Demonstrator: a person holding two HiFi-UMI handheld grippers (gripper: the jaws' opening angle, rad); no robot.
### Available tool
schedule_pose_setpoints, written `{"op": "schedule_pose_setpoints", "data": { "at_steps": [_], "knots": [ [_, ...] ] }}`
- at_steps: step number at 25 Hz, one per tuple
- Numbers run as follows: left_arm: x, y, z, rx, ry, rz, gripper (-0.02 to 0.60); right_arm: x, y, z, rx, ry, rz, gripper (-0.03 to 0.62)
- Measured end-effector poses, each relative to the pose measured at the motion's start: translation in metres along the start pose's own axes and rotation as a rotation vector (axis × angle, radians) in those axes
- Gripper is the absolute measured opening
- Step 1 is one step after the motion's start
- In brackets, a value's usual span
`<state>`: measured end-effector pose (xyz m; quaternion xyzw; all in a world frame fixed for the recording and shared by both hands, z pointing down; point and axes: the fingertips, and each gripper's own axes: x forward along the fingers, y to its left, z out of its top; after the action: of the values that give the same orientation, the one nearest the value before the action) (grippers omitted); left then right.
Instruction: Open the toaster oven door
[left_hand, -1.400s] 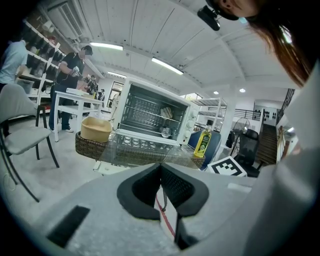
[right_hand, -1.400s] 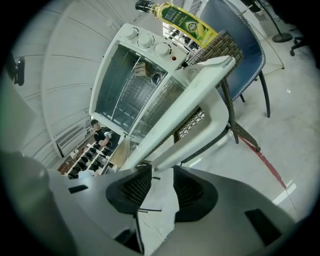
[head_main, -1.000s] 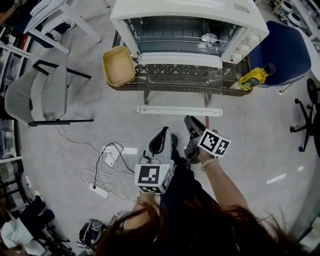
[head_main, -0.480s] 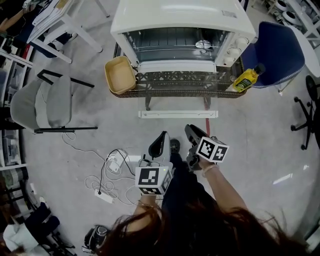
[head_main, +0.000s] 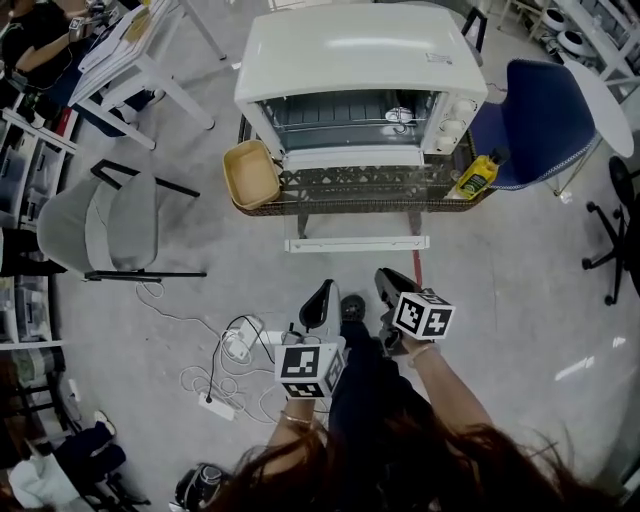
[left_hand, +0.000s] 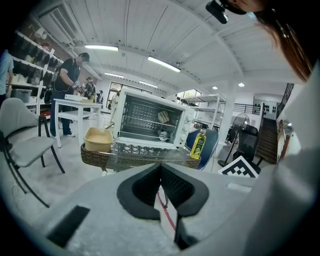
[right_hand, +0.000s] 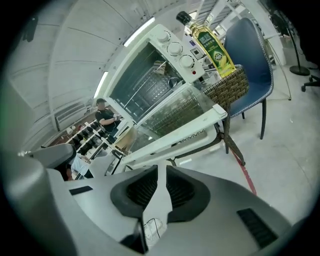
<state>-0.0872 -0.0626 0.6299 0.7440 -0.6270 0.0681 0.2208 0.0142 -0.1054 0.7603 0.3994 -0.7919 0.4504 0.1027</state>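
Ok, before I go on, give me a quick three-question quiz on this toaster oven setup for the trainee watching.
1. True or false: the door of the toaster oven is shut.
2. Which stands on the wicker table to the right of the oven in the head view? A a mug; B a yellow bottle; C a kettle.
3. Fill in: the tan tray sits at the oven's ___ side in the head view.
Key: 1 false, the door hangs open; 2 B; 3 left.
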Motion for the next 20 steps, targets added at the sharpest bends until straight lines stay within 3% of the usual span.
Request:
{"op": "schedule_pose_setpoints", "data": {
  "at_steps": [20],
  "knots": [
    [-0.019,-0.030,0.053,0.066,-0.007,0.008,0.015,-0.046,0.048,0.044,-0.193,-0.020,0.026,0.029]
  ]
}}
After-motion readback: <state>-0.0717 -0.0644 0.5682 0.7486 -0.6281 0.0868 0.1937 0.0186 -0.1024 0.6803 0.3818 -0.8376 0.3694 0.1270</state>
